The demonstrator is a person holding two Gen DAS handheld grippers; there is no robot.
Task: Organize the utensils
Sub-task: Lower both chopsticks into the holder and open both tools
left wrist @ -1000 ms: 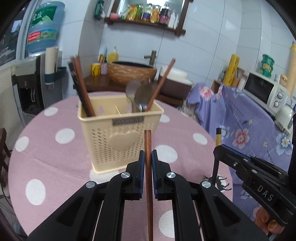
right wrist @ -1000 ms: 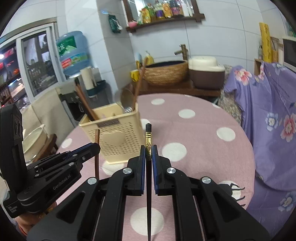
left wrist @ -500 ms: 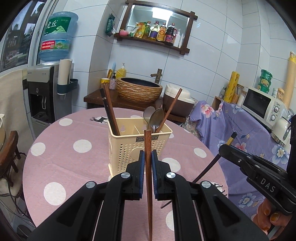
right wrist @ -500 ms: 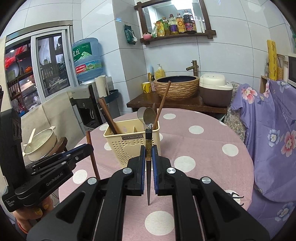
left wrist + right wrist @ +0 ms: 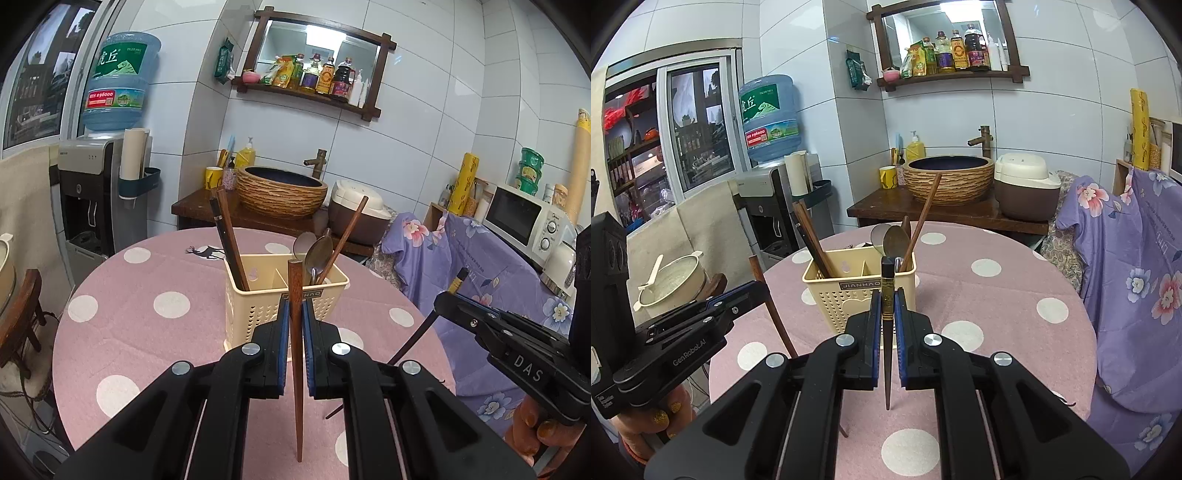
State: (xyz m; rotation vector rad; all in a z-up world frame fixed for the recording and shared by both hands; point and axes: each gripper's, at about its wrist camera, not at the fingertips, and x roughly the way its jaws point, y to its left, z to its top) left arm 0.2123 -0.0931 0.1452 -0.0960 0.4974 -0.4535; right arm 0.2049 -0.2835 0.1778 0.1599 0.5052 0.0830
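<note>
A cream perforated utensil holder [image 5: 255, 306] [image 5: 849, 295] stands on the pink polka-dot table [image 5: 147, 325]. It holds dark chopsticks [image 5: 229, 240] on its left side and metal spoons [image 5: 317, 253] with one chopstick on its right. My left gripper [image 5: 294, 314] is shut on a reddish-brown chopstick [image 5: 295, 354], held upright in front of the holder. My right gripper [image 5: 885, 312] is shut on a dark chopstick with a gold band [image 5: 887, 295], also upright before the holder. Each gripper shows in the other's view, left gripper [image 5: 753, 291] and right gripper [image 5: 443, 299].
A purple floral cloth [image 5: 461, 266] covers furniture on the right, with a microwave [image 5: 524, 218] on it. Behind the table are a woven basin [image 5: 282, 192], a rice cooker [image 5: 358, 210] and a water dispenser [image 5: 96, 192]. A pot [image 5: 674, 277] sits on a stool at left.
Both grippers have pulled back and risen from the holder, each keeping its chopstick. The holder now appears smaller and farther away.
</note>
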